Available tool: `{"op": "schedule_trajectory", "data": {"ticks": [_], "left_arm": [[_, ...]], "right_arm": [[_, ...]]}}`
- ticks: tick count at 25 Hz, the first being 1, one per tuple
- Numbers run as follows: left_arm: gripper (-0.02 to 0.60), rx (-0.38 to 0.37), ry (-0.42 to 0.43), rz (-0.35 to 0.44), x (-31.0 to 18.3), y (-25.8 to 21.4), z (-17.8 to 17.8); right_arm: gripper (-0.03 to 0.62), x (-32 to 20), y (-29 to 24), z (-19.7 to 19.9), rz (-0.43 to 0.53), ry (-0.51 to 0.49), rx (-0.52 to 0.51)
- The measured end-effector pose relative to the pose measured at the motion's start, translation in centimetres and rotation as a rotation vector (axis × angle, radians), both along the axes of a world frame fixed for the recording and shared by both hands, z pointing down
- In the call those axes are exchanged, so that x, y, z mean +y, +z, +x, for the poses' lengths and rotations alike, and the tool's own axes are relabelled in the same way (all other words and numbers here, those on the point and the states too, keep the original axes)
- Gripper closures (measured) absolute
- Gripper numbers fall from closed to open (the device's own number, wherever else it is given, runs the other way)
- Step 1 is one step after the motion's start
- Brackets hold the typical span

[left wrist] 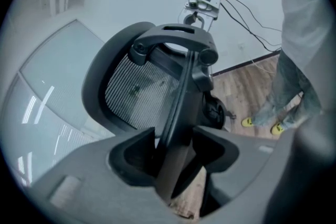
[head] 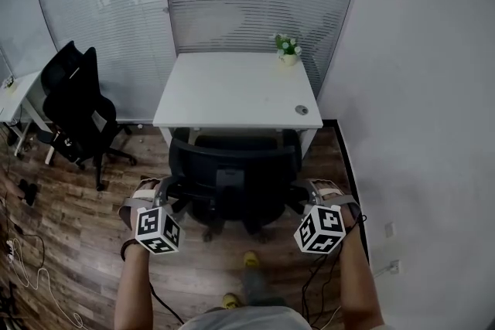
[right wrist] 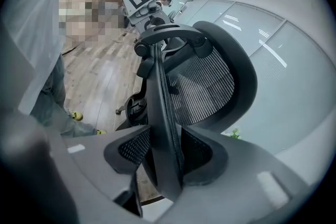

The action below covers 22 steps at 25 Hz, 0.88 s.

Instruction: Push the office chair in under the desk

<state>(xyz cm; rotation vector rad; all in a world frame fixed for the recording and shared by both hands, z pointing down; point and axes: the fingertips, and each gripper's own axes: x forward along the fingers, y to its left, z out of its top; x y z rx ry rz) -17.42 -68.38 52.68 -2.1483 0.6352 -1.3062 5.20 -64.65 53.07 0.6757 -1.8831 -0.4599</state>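
Your left gripper (left wrist: 177, 139), at the lower left of the head view, stands released: the left side edge of the office chair (head: 232, 182) backrest runs between its jaws, with dark gaps beside the pads. Your right gripper (right wrist: 165, 136), at the lower right, is clenched on the backrest's right side edge, both pads flush against the frame.

The black mesh-backed chair fills the lower centre of the head view, its backrest facing you. It sits just below the near edge of the white desk (head: 224, 89), and its front appears to be under the desktop.

A small potted plant (head: 288, 49) stands at the desk's upper right corner, and a round cable port (head: 302, 110) sits near its lower right corner. A second black office chair (head: 73, 104) stands at the left on the wood floor (head: 77, 228).
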Motion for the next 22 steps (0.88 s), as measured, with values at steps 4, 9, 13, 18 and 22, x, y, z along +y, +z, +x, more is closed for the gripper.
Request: {"op": "schedule_trajectory", "data": {"ticks": [4,9,13,18,22], "left_arm": [[0.362,0.003,-0.001,-0.004,0.28,-0.04,0.12],[0.360,0.005,-0.006,-0.006,0.31,-0.22,0.06],[0.359,0.006,-0.013,-0.010,0.33,-0.23,0.06],[0.345,0.020,-0.028,-0.010,0.25,-0.25,0.14],[0.318,0.054,-0.047,-0.005,0.15,-0.52,0.13]], "right_arm": [[0.414,0.32,-0.08,0.11,-0.002,0.001,0.002],[0.414,0.36,-0.25,0.05,0.007,0.002,0.006],[0.414,0.38,-0.25,0.04,0.010,0.005,0.010],[0.414,0.41,-0.24,-0.03,0.028,0.019,0.000],[0.410,0.44,-0.44,0.02,0.025,0.042,-0.010]]}}
